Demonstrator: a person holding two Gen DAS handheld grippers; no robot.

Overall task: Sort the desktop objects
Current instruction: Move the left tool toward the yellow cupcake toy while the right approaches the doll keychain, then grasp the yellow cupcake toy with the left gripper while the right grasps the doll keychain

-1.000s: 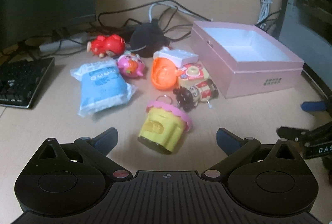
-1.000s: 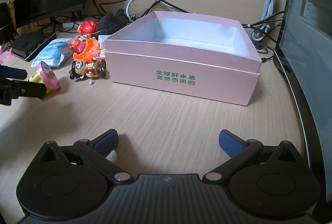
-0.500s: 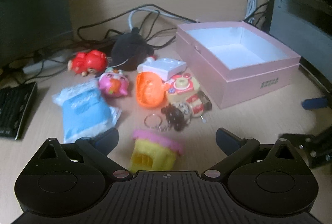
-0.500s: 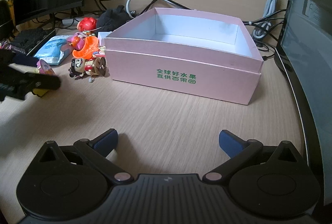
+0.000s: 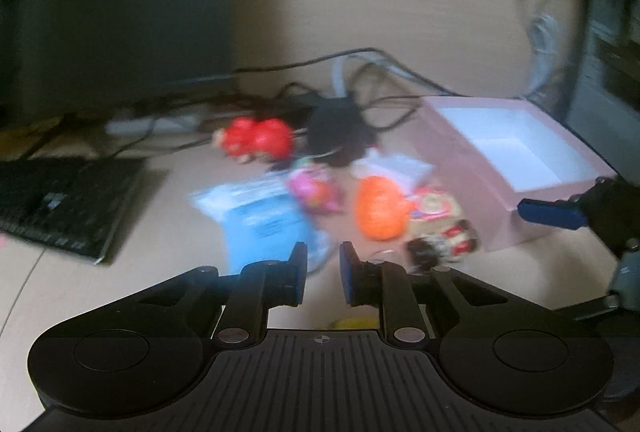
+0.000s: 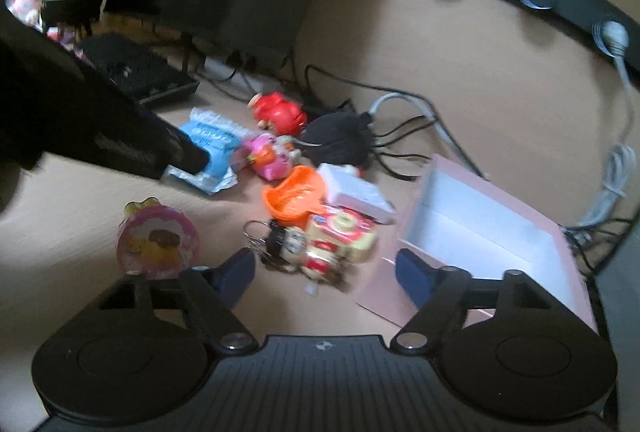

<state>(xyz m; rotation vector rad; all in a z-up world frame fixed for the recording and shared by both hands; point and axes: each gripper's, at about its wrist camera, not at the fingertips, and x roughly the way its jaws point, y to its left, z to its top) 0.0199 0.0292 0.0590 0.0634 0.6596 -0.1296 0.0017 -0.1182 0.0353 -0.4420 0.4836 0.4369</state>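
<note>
Both tools have swung toward the toy pile since the earlier frames: the left tool [image 5: 323, 274] has just pressed its jaws nearly together on nothing, while the right tool [image 6: 325, 268] has just been narrowing, still spread and empty. Sorting has barely begun, I judge, since the pink box [image 6: 568, 244] shows only its bare white floor. Left of the box on the counter [image 6: 80, 232] lie the orange toy [image 6: 294, 194], blue packet [image 6: 210, 142], red figure [image 6: 280, 114] and, farthest out, the pink-topped yellow cupcake toy [image 6: 158, 242], untouched.
</note>
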